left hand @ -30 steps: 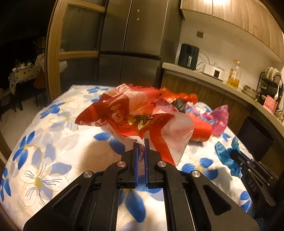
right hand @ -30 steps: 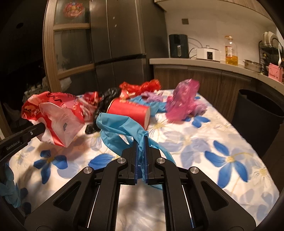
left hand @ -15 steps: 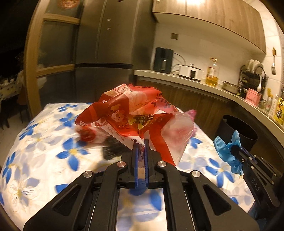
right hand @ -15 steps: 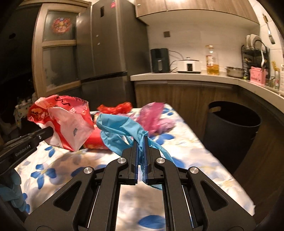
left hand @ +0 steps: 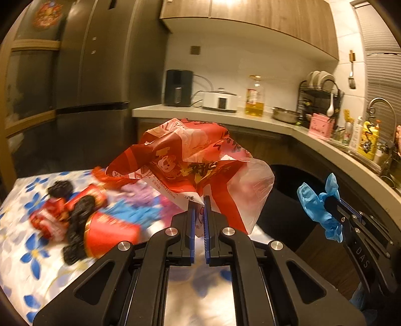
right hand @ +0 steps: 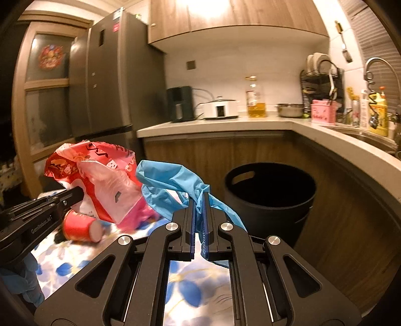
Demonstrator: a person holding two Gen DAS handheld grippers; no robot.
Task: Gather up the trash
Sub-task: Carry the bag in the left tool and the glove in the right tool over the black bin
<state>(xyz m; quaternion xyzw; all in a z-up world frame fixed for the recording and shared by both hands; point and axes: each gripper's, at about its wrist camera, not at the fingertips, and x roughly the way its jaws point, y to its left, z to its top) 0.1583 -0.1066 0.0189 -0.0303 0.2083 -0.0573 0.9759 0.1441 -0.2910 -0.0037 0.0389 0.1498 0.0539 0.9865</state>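
Right now the left tongs (left hand: pixel 198 200) clamp a red bag (left hand: pixel 190 160) and the right tongs (right hand: pixel 199 196) clamp a blue glove (right hand: pixel 170 185), both above the surface (right hand: pixel 185 283). Either limp piece could slip or miss the bin (right hand: pixel 269 190) beyond.

A home kitchen: fridge (right hand: pixel 110 82), worktop (right hand: pixel 225 124), dish rack (right hand: pixel 322 75), tap (right hand: pixel 376 67) and wooden cupboards (right hand: pixel 225 20).

The litter (left hand: pixel 82 220) on the surface (left hand: pixel 30 253) is smeared by blur. The red bag (left hand: pixel 190 160) hides part of the bin (left hand: pixel 285 200). Frame edges crop both grippers' bodies.
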